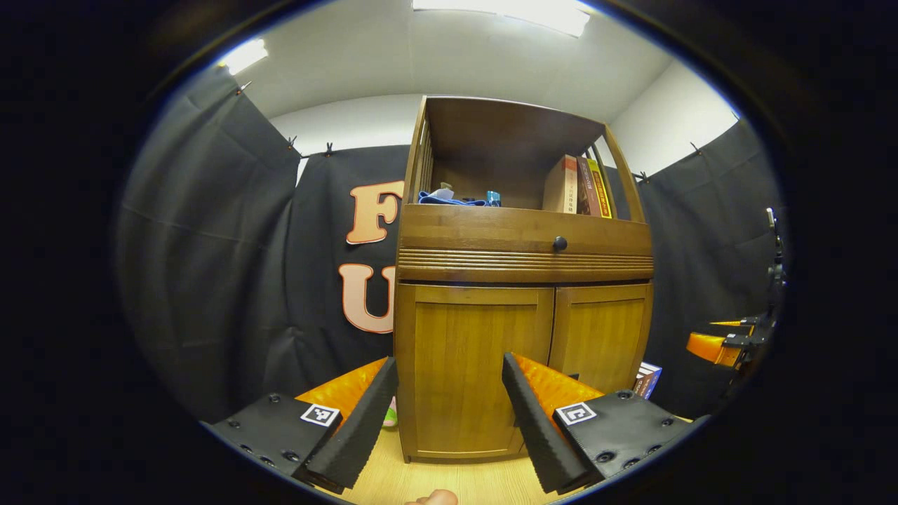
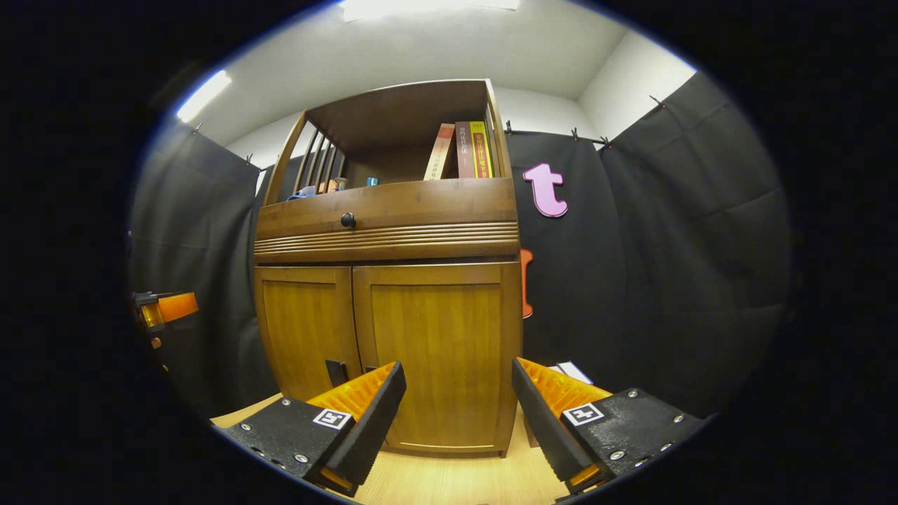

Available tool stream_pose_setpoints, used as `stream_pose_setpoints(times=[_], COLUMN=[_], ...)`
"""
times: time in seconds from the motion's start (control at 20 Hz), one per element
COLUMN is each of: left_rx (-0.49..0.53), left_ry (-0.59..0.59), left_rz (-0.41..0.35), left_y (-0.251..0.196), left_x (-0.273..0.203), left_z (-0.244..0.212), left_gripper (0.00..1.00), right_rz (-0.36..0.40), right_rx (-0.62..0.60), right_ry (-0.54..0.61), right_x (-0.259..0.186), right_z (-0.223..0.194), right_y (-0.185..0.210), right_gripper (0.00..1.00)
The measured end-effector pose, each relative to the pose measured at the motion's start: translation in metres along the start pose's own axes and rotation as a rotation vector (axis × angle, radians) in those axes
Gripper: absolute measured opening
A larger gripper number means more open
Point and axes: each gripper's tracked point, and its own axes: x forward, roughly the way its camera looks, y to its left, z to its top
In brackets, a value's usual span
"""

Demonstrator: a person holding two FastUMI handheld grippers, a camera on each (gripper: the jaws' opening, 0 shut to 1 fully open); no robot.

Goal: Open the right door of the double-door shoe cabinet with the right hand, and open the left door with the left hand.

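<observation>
Wooden shoe cabinet [image 1: 523, 301]; both doors [image 2: 438, 351] closed.

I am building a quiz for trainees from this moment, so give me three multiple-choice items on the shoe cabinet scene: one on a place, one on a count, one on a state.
1. Where do the upright books stand in the brown wooden shoe cabinet?
A. On the floor
B. In the open top shelf
C. Inside the drawer

2. How many small dark round knobs show on the drawer front?
A. One
B. Two
C. Four

3. In what state are the two lower doors, left door and right door?
A. Both shut
B. Right one swung open
C. Both wide open

Answers: 1 B, the books lean at one end of the open shelf. 2 A, a single knob sits mid-front. 3 A, both panels lie flush, and the open left gripper and open right gripper touch neither.
</observation>
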Motion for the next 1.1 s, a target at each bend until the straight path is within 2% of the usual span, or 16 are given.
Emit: stream_pose_setpoints(times=[0.35, 0.65, 0.7, 1.1], left_rx=[0.006, 0.003, -0.001, 0.01], left_ry=[0.017, 0.009, 0.01, 0.014], left_rz=[0.003, -0.016, -0.021, -0.017], left_y=[0.009, 0.006, 0.005, 0.012], left_x=[-0.002, -0.007, -0.009, -0.006], left_z=[0.0, 0.001, 0.0, -0.004], left_gripper=[0.96, 0.94, 0.96, 0.95], right_rz=[0.048, 0.075, 0.082, 0.097], right_rx=[0.035, 0.017, 0.012, 0.016], right_ry=[0.033, 0.068, 0.077, 0.128], right_x=[0.032, 0.067, 0.075, 0.12], right_z=[-0.038, -0.081, -0.087, -0.136], right_y=[0.039, 0.073, 0.079, 0.104], right_gripper=[0.94, 0.94, 0.94, 0.94])
